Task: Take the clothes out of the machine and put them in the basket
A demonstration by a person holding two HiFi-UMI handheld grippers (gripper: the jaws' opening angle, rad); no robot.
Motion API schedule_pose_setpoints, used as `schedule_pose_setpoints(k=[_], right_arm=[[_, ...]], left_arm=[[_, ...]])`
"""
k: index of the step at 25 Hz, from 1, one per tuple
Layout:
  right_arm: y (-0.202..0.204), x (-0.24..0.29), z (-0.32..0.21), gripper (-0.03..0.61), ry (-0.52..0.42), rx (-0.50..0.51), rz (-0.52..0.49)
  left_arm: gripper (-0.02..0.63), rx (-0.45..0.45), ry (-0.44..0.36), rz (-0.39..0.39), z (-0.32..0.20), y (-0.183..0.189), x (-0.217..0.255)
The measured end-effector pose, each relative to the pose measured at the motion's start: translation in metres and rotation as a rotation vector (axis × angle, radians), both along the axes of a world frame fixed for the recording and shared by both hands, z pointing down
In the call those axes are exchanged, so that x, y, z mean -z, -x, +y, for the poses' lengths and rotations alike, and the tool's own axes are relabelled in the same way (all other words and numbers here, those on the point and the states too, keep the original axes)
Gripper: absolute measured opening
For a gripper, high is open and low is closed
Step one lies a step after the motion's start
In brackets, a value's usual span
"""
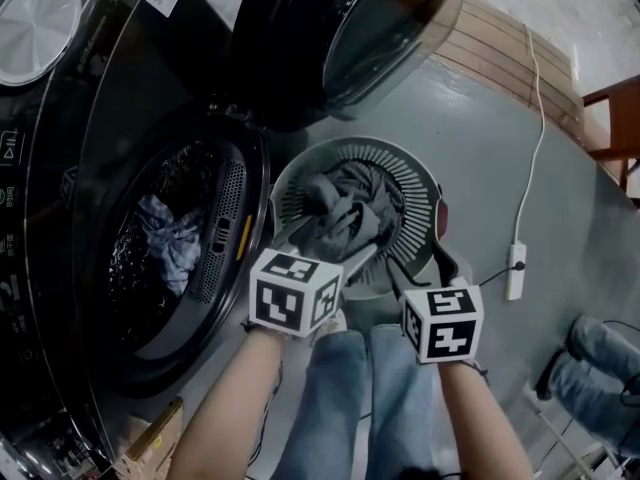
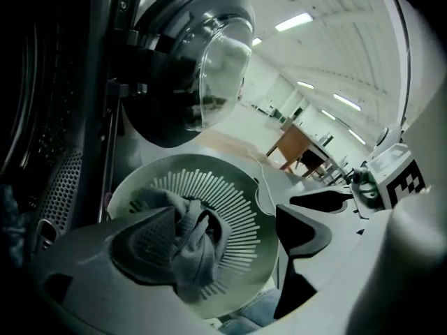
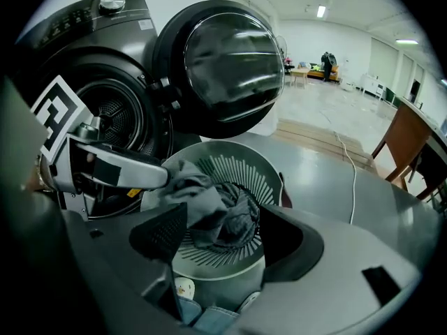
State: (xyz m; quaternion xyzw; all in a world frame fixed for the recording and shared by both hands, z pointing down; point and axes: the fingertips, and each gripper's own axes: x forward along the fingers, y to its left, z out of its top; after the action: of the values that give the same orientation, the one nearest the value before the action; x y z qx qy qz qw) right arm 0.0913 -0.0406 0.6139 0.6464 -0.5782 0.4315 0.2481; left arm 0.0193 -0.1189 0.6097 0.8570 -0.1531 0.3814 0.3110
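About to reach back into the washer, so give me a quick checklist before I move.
1. Left gripper released: ok, jaws apart.
2. Grey clothes clear of it: cannot tell, fabric lies against one pad.
3. Right gripper empty: ok, jaws apart.
4. Grey clothes inside basket: ok.
5. Door swung open: ok.
6. Drum emptied: not ok, a light cloth remains.

Glossy grey floor (image 1: pixel 520 148) with a white power strip (image 1: pixel 516 271), a brown wooden table (image 3: pixel 408 142), strip lights (image 2: pixel 293 21) overhead.
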Motion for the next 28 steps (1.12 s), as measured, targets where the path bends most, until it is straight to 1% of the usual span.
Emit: schedule_pose_setpoints(k=[3, 6, 9, 12, 15, 18, 20, 22, 23, 25, 28], right_arm=[[0.004, -0.001, -0.001, 0.322, 0.001, 0.010, -0.007], [0.012, -0.002, -0.003, 0.321, 0.002, 0.035, -0.015], [0.022, -0.002, -0.009, 0.319, 0.001, 0.063, -0.020], [0.036, -0.002, -0.019, 0.318, -0.005, 0.096, -0.031], [0.054, 0.001, -0.033, 0.318, -0.019, 0.141, -0.044], [0.076, 0.003, -0.045, 0.316, -0.032, 0.199, -0.052], [0.089, 0.000, -0.051, 0.314, -0.034, 0.238, -0.052], [0.100, -0.001, -0.057, 0.313, -0.036, 0.260, -0.055], [0.107, 0.000, -0.060, 0.311, -0.040, 0.269, -0.060], [0.119, 0.003, -0.064, 0.310, -0.049, 0.290, -0.069], [0.129, 0.002, -0.064, 0.308, -0.048, 0.310, -0.075]], left_arm=[[0.431, 0.008, -0.069, -0.073, -0.010, 0.017, -0.005], [0.439, 0.030, -0.157, -0.157, -0.025, 0.043, -0.007], [0.445, 0.045, -0.236, -0.252, -0.040, 0.078, -0.005], [0.445, 0.072, -0.274, -0.331, -0.052, 0.118, -0.001], [0.445, 0.118, -0.305, -0.402, -0.066, 0.158, 0.003], [0.445, 0.179, -0.364, -0.495, -0.083, 0.199, 0.004], [0.445, 0.236, -0.423, -0.571, -0.096, 0.227, 0.004], [0.445, 0.283, -0.476, -0.664, -0.111, 0.255, 0.005], [0.448, 0.305, -0.482, -0.711, -0.116, 0.267, 0.005], [0.457, 0.349, -0.466, -0.787, -0.122, 0.290, 0.002], [0.473, 0.382, -0.397, -0.875, -0.124, 0.314, -0.010]])
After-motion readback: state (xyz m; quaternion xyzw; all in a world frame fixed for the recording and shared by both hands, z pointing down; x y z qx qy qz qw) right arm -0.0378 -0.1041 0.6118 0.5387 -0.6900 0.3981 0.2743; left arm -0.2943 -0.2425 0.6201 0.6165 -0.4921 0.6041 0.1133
